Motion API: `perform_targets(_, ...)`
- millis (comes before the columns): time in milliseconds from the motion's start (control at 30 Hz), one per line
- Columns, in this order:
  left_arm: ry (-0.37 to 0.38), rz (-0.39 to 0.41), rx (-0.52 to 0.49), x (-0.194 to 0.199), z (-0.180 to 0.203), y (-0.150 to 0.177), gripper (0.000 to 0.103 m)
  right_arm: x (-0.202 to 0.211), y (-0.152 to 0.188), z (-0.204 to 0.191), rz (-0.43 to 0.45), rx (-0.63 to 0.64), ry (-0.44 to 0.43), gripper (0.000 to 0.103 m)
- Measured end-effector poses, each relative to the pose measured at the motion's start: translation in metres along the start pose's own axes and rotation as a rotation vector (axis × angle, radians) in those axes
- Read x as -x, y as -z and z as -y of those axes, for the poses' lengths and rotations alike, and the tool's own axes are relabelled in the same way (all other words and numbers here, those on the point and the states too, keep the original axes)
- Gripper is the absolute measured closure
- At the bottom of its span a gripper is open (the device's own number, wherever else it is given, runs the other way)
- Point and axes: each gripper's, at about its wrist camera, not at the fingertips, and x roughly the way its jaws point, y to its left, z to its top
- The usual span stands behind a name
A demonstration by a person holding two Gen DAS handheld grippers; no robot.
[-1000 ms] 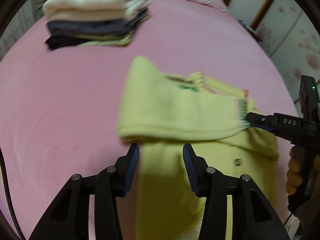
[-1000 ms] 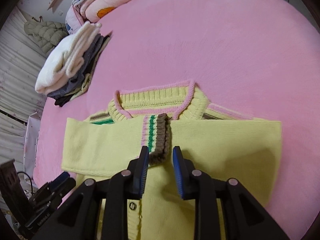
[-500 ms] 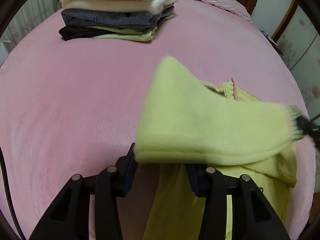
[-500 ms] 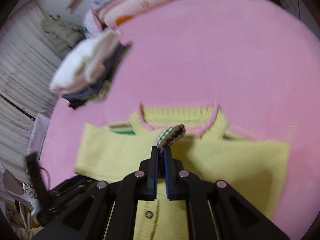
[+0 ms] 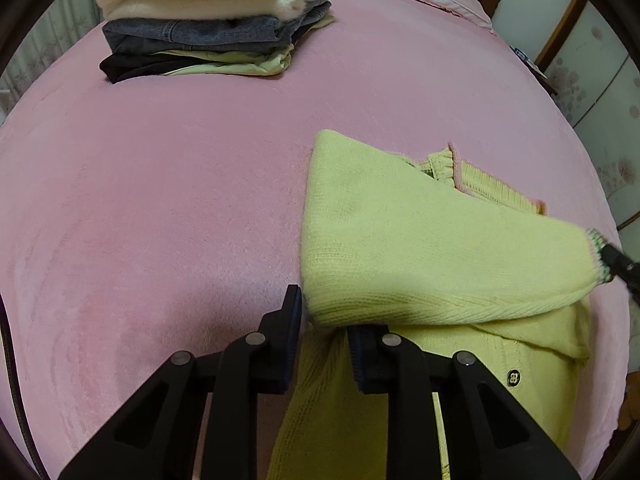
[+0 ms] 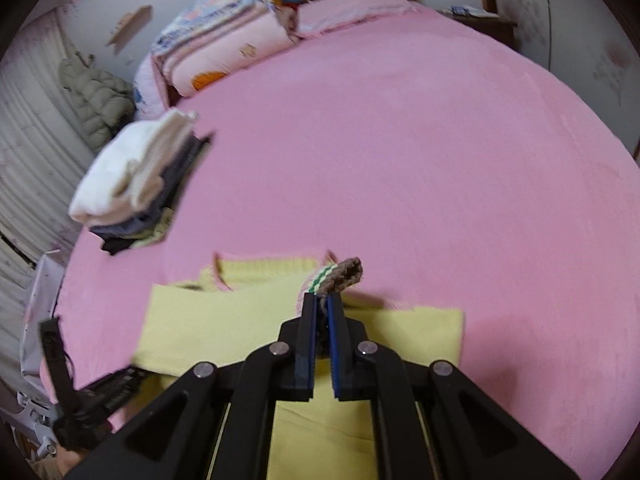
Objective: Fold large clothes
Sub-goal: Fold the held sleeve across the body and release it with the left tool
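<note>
Since the earlier frames we have shut our right gripper (image 6: 321, 312) on the striped brown, green and pink cuff (image 6: 338, 274) of the yellow knitted cardigan (image 6: 240, 320) and raised it off the garment, so the sleeve fold is now under way.

From the left wrist, our left gripper (image 5: 322, 322) sits at the near edge of the pink plush bed cover (image 5: 180, 200). Its jaws stand moderately apart, and the lifted yellow sleeve (image 5: 420, 248) hangs over their tips; whether they pinch any cloth we cannot tell. The sleeve stretches toward the bed's right edge, where the other gripper's tip holds its cuff. A folded stack of cream, grey, black and lime clothes (image 5: 216, 28) rests near the far left corner.

From the right wrist, the jaws are nearly closed on the cuff, the cardigan's body lying flat beneath at the near edge. We judge the sleeve must next be carried across and laid down.
</note>
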Motion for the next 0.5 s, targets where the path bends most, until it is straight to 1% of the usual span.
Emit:
perform_targets(167,0.001,-0.006,-0.009,0.0,0.001,0.001,0.083,-0.023,0.022,0.015,-0.067,-0.004,0.055,0.098)
perform_targets(233,0.003,-0.005,-0.012,-0.001,0.0,0.001,0.083,-0.025,0.027,0.016,-0.067,-0.001,0.069,0.098)
perform_targets(333,0.012,-0.015,-0.013,-0.003,-0.001,-0.002,0.082,-0.031,0.033,0.016,-0.095,-0.011,0.095,0.097)
perform_targets(433,0.027,-0.041,-0.028,0.002,-0.001,-0.004,0.078,-0.029,0.032,0.019,-0.116,-0.036,0.094,0.095)
perform_targets(467,0.029,-0.049,-0.038,0.007,-0.001,-0.004,0.074,-0.026,0.03,0.019,-0.122,-0.039,0.104,0.092)
perform_targets(500,0.028,-0.054,-0.05,0.012,0.0,-0.003,0.073,-0.022,0.029,0.019,-0.123,-0.029,0.119,0.09)
